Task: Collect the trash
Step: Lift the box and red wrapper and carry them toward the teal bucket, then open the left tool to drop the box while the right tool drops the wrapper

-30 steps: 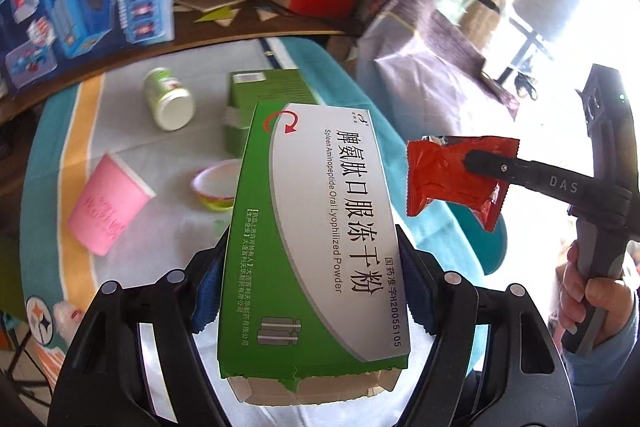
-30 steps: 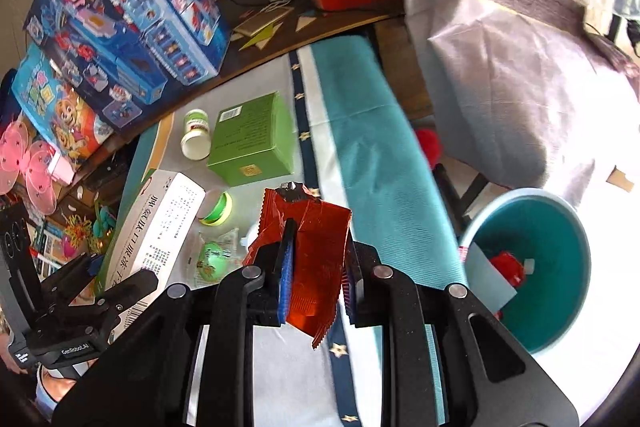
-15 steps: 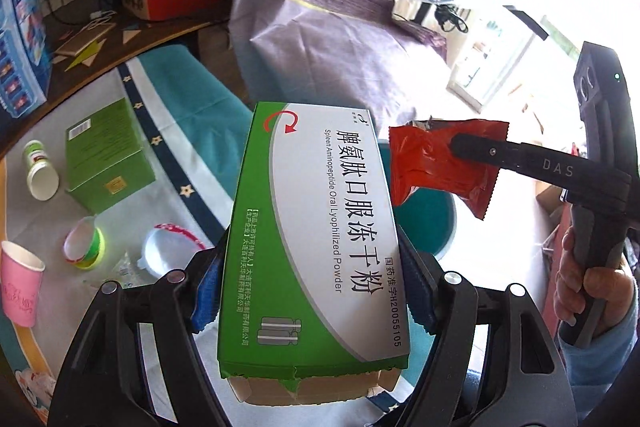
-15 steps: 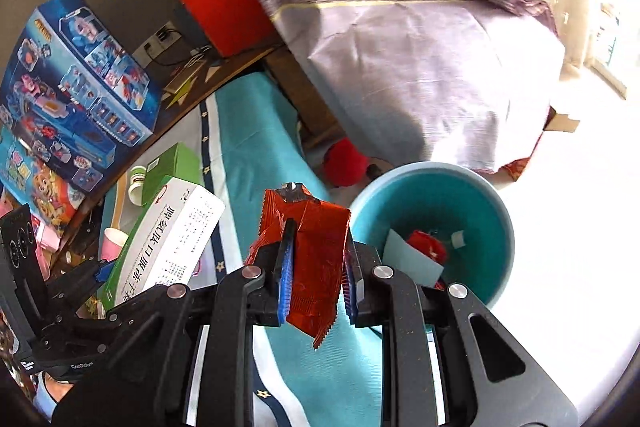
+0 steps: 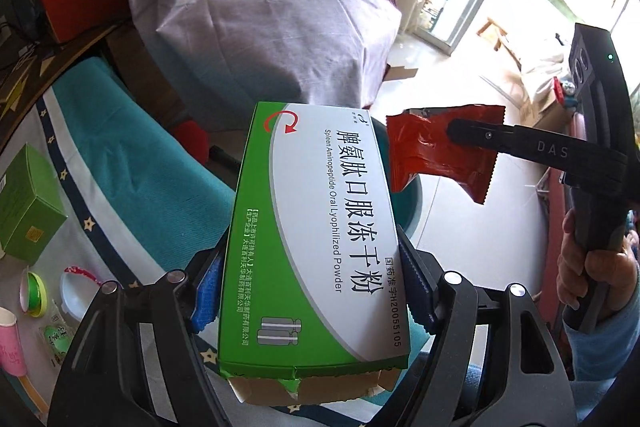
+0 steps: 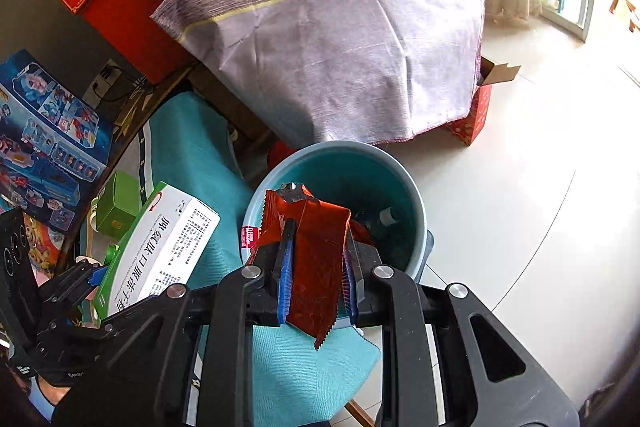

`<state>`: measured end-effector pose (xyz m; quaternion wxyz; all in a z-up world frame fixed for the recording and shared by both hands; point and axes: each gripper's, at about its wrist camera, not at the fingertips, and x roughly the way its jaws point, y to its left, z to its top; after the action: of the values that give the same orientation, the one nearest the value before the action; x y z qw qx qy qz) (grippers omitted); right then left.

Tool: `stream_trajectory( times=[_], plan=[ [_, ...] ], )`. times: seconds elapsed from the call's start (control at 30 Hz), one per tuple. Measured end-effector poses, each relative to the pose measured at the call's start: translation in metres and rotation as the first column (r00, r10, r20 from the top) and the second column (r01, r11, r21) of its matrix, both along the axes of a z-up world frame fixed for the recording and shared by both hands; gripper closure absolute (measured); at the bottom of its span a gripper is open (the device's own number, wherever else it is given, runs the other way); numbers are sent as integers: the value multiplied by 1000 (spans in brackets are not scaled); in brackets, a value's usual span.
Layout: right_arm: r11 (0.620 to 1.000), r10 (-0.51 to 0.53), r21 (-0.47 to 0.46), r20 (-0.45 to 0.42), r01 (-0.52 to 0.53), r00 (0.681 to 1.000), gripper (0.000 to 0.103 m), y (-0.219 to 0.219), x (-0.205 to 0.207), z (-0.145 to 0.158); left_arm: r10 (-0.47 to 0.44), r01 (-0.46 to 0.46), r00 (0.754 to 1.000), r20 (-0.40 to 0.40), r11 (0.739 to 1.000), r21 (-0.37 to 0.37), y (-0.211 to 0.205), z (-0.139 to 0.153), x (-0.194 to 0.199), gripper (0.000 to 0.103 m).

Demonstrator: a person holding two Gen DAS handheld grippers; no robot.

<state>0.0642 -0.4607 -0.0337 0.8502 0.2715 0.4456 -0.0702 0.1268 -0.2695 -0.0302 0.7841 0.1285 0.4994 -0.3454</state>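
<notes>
Left wrist view: the left tongs (image 5: 310, 291) are clamped on the green medicine box (image 5: 316, 239), held above the table (image 5: 152, 179) edge; the bin is mostly hidden behind the box, so its exact place is hard to judge here.

Right wrist view: the right tongs (image 6: 316, 283) pinch the red wrapper (image 6: 316, 259) over the teal bin (image 6: 416, 211). Best to release the wrapper first, then bring the box fully over the rim before letting go.
</notes>
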Motion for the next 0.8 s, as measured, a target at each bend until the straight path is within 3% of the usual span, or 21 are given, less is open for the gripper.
stream_trajectory(
  times=[0.37, 0.63, 0.8],
  plan=[
    [999, -30, 14, -35, 30, 999, 82, -21, 9, -18, -49, 59, 994, -100, 994, 95, -45, -39, 15, 26],
    [1000, -21, 8, -67, 22, 998, 82, -22, 18, -27, 8, 5, 989, -145, 996, 89, -48, -46, 28, 24],
    [1000, -22, 8, -86, 23, 996, 82, -21, 23, -33, 33, -21, 987, -155, 996, 83, -42, -49, 32, 17]
  ],
)
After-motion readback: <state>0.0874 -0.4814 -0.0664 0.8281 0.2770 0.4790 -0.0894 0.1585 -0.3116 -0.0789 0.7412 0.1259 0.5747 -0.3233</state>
